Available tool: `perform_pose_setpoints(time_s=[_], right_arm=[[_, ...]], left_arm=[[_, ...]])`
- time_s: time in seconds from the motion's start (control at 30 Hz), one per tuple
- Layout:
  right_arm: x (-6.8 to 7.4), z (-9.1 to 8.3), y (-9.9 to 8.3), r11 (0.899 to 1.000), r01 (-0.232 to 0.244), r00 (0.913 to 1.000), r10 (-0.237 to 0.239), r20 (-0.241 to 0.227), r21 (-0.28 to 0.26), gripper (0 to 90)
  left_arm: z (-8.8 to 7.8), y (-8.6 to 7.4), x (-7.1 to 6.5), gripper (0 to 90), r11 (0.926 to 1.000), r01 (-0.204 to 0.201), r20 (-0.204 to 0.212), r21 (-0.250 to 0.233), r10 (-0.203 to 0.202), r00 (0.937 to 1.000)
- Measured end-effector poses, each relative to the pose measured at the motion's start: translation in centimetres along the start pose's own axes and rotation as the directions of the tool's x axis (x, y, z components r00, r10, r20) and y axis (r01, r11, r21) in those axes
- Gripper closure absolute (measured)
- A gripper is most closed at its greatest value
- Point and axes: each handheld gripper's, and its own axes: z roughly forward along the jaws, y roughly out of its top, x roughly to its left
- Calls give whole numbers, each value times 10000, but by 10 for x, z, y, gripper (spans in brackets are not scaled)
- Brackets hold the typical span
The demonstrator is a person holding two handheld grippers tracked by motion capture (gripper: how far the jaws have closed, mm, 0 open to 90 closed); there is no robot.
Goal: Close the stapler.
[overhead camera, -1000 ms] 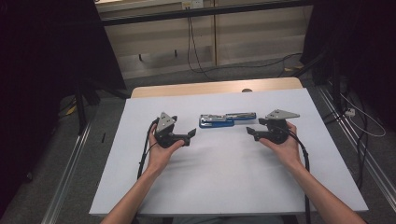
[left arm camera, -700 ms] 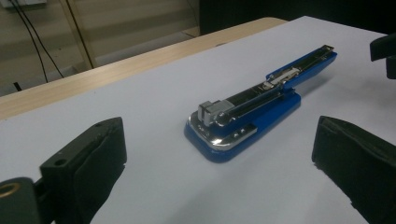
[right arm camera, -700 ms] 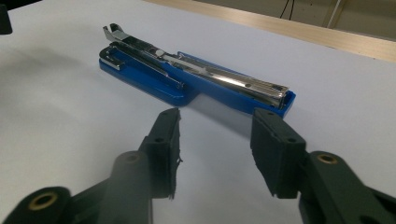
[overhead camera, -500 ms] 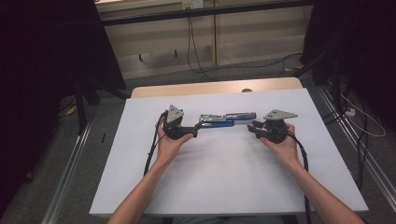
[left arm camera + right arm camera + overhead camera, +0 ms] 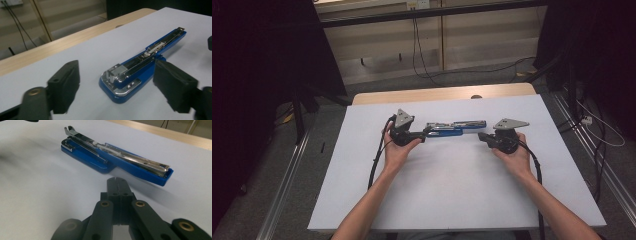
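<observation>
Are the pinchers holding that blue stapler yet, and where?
Nothing is held. The left gripper has been closing around one end of the blue stapler without touching it. The right gripper is shut, empty, short of the stapler.

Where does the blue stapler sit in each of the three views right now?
High view: the blue stapler lies mid-table on the white sheet, between the two grippers.
Left gripper view: centre to upper right, its near end between the black jaws, untouched.
Right gripper view: upper middle, beyond the shut jaws.
Shared landmark: the wooden table edge behind it.
</observation>
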Motion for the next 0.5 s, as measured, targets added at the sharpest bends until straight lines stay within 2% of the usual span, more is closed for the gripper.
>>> perform_pose_setpoints(time_s=[0.07,0.2,0.27,0.33,0.5], right_arm=[[1,0,0,10000,0,10000,0,-2,-45,900],[1,1,0,10000,63,10000,-63,-5,19,900],[0,1,0,10000,22,10000,-22,11,60,900],[0,1,0,10000,9,10000,-9,16,70,900],[0,1,0,9998,57,9999,-55,-94,176,900]], left_arm=[[0,0,1,360,9997,230,185,-118,-227,9996],[2,-2,0,551,9999,123,521,67,-126,9986],[4,-3,-1,636,9998,79,565,194,-90,9984],[7,-5,-2,671,9996,147,727,238,-164,9972],[13,-9,-4,783,9985,-48,645,552,12,9979]])
